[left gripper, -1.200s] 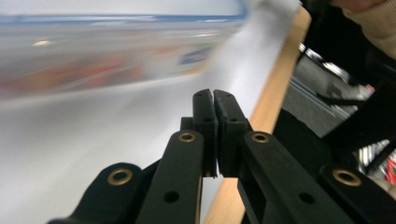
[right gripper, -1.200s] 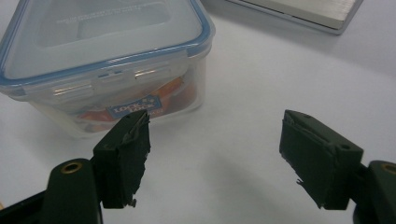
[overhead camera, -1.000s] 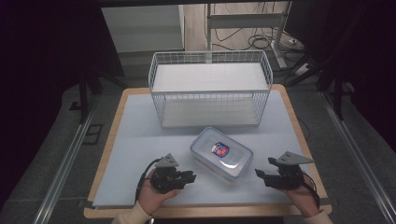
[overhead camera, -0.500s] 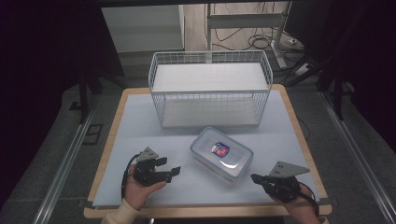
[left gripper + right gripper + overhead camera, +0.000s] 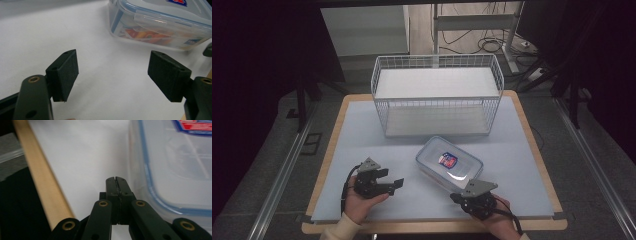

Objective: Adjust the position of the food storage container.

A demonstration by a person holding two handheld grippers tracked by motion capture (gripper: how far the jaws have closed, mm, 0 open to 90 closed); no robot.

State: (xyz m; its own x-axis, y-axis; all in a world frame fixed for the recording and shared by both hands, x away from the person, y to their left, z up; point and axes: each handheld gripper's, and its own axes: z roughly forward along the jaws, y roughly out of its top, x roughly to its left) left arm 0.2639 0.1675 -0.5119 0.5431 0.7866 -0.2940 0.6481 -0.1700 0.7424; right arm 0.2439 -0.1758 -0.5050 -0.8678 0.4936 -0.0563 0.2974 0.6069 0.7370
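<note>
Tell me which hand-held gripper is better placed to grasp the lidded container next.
Probably the left. The left hand-held gripper has its jaws wide open with nothing between them, aimed toward the lidded container. The right hand-held gripper sits right beside the container's edge, but its jaws are shut.

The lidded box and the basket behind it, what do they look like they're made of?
Lidded box: seemingly clear glossy plastic; contents show through its wall, and a blue seal rims the lid. Basket: apparently white-coated metal wire, an open grid you see through.
</note>
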